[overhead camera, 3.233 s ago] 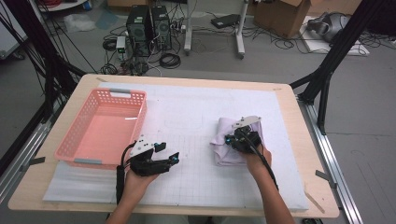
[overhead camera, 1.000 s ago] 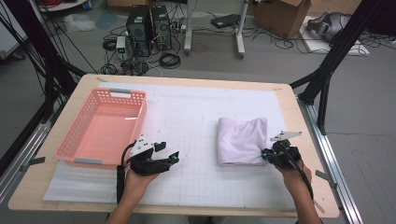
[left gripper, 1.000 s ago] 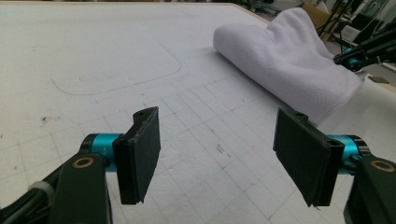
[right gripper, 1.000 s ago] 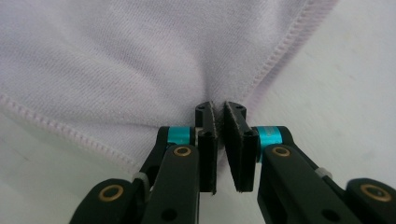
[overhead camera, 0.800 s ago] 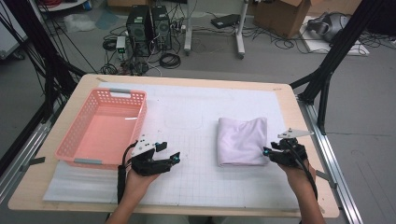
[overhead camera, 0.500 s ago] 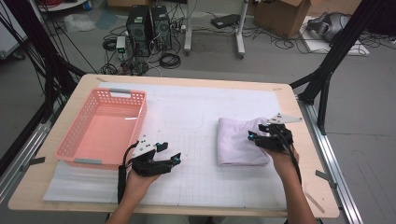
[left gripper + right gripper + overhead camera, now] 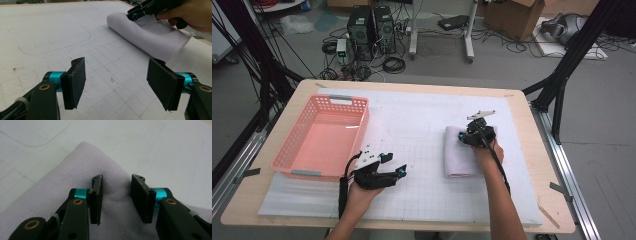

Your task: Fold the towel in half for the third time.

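A folded pale lilac towel (image 7: 459,162) lies on the white gridded mat, right of centre. My right gripper (image 7: 466,136) hovers at the towel's far end, held by a hand. In the right gripper view that gripper (image 7: 116,197) is open, its jaws a small gap apart just above the towel (image 7: 62,195), with nothing pinched between them. My left gripper (image 7: 401,172) rests low over the mat near the front, left of the towel. In its own view the left gripper (image 7: 117,85) stands wide open and empty, facing the towel (image 7: 150,42) and the other gripper (image 7: 150,7).
A pink plastic basket (image 7: 331,99) with nothing in it stands at the left of the mat (image 7: 422,120), just behind my left hand. The wooden table edge (image 7: 534,150) runs to the right of the towel. Cables, computers and boxes sit on the floor beyond.
The towel, bunched under the right gripper earlier, now lies folded flat. The right gripper swung out to the towel's right, then came back over its far end. The left gripper stayed put.
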Demonstrator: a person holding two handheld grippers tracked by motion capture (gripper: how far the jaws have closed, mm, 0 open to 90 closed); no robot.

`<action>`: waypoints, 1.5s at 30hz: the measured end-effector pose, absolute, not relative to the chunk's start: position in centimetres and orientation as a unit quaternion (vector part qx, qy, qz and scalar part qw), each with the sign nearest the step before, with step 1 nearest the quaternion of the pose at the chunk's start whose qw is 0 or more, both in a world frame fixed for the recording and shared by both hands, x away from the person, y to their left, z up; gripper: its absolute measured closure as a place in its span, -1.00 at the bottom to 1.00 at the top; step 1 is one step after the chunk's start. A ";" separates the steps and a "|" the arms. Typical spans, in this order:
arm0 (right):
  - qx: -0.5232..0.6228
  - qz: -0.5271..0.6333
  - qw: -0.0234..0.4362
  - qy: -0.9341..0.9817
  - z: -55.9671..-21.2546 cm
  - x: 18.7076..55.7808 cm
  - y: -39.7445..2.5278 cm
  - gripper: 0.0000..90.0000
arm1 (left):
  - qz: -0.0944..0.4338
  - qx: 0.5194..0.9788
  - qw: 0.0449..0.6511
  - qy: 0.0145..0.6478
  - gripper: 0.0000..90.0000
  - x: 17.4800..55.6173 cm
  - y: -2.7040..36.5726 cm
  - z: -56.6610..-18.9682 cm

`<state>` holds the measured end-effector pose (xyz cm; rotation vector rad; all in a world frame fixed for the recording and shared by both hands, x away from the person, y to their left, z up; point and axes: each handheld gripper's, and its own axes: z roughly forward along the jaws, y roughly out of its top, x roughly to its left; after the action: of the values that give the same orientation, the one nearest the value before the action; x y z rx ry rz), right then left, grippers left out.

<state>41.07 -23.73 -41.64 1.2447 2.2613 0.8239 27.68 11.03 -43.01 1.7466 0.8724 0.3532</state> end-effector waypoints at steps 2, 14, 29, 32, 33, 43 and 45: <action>0.451 0.295 0.214 0.815 -41.9 41.4 -23.4 0.40 | 0.147 0.737 0.547 0.369 -0.29 27.7 11.0 -43.0; 0.415 0.377 0.179 0.808 -41.5 41.7 -22.2 0.02 | 0.146 0.738 0.544 0.372 -0.29 27.9 11.1 -43.2; 0.490 0.299 0.233 0.785 -42.3 39.5 -29.6 0.64 | 0.148 0.737 0.545 0.371 -0.29 27.6 10.9 -43.1; 0.507 0.308 0.241 0.768 -42.1 38.9 -30.8 0.41 | 0.147 0.737 0.545 0.372 -0.30 27.7 11.0 -43.1; 0.508 0.323 0.238 0.762 -41.9 38.5 -31.2 0.37 | 0.146 0.736 0.546 0.372 -0.31 27.6 10.9 -43.1; 0.405 0.408 0.209 0.791 -41.1 33.3 -32.4 0.15 | 0.148 0.735 0.551 0.367 -0.36 27.6 11.0 -42.9; 0.389 0.402 0.203 0.803 -41.5 32.1 -32.3 0.17 | 0.148 0.733 0.553 0.369 -0.36 27.6 11.0 -42.9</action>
<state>32.14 -32.31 -41.53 1.0869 2.2412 1.1228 27.62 11.02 -42.90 1.7320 0.8723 0.3508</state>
